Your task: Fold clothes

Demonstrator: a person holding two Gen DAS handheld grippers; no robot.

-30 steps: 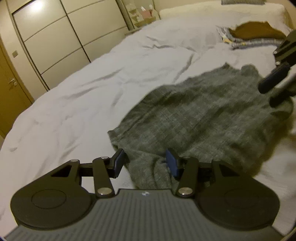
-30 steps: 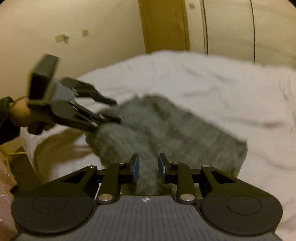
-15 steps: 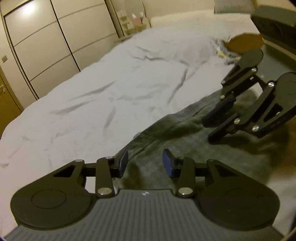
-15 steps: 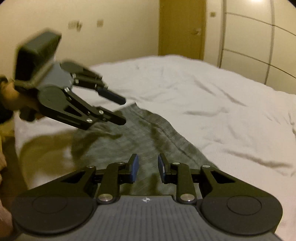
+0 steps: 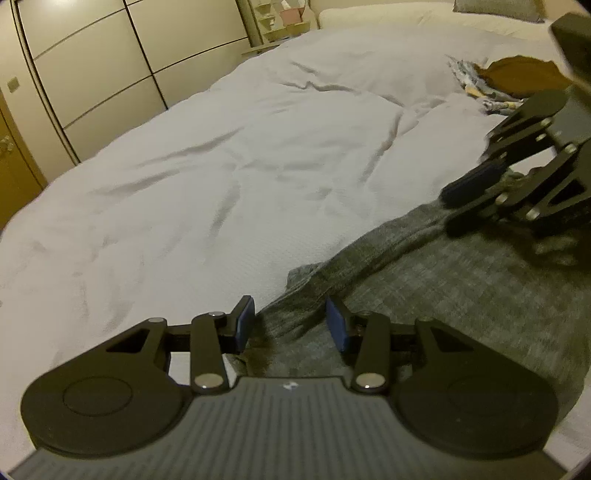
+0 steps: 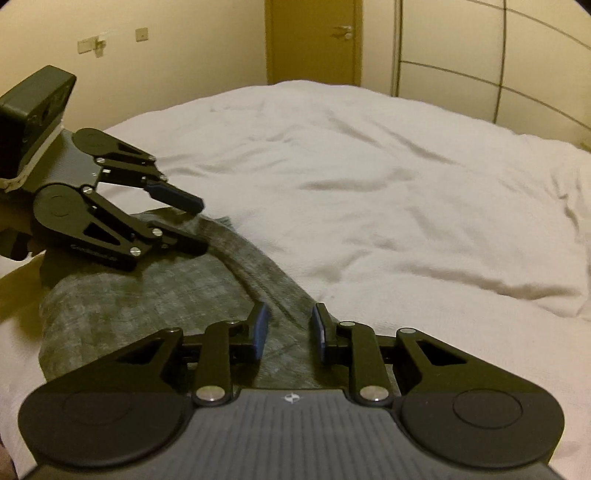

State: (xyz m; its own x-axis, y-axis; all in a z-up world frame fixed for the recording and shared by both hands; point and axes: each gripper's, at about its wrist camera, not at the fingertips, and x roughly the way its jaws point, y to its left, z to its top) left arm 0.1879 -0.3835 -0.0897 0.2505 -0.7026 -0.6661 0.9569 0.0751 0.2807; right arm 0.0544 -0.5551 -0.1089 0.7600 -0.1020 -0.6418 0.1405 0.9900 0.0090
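Note:
A grey knitted garment (image 5: 443,295) lies flat on the white bed sheet (image 5: 221,166), with one long edge folded into a ridge. My left gripper (image 5: 291,325) is low over the near end of that ridge, jaws apart, with cloth between the pads but not pinched. From the right wrist view the left gripper (image 6: 201,226) has its lower finger resting on the garment (image 6: 147,295). My right gripper (image 6: 290,328) straddles the same edge further along. Its jaws are closing, and the pads do not press the cloth. The right gripper (image 5: 458,206) shows at the right of the left wrist view.
A brown garment on patterned cloth (image 5: 517,77) lies near the head of the bed. Wardrobe doors (image 5: 92,74) line the far side, with a small shelf (image 5: 280,18) beside them. A wooden door (image 6: 310,37) stands beyond the foot of the bed.
Both grippers have travelled across the garment to its long edge and now sit close together. The left jaws have narrowed a little. The garment itself lies where it was.

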